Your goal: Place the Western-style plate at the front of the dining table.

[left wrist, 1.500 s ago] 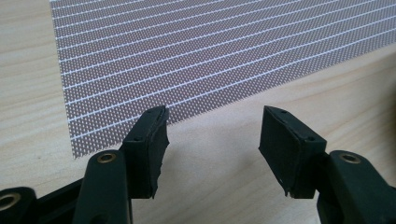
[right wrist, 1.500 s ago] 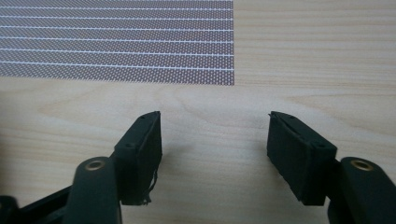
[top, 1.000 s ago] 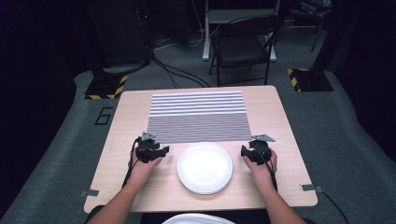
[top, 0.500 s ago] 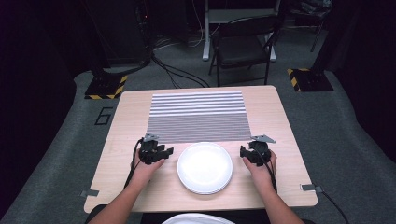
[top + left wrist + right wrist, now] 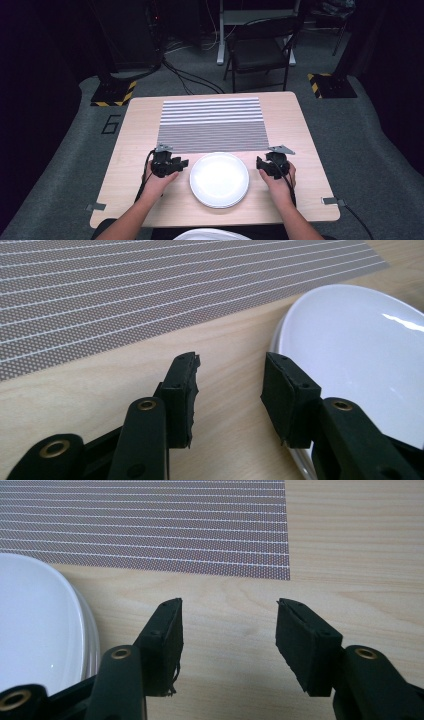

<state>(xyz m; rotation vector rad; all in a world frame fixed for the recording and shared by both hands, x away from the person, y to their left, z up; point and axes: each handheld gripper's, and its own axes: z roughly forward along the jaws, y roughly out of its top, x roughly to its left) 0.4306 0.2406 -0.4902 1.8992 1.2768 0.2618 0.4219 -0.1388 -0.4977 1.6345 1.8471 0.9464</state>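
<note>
High view: left gripper and right gripper flank the white plate, both wide and empty. A clean lift likely means closing each squarely on the rim.

Your left gripper sits just left of the plate, jaws apart with bare table between them; in its own view the plate's rim lies just beside the right-hand jaw, blocking any sideways move that way. Your right gripper rests just right of the plate, jaws spread over bare wood, with the plate edge close on its left. Ahead of both, the flat striped mat offers no obstruction. Outward of each gripper you have open tabletop to the edges. Beyond the far edge stands a chair.
</note>
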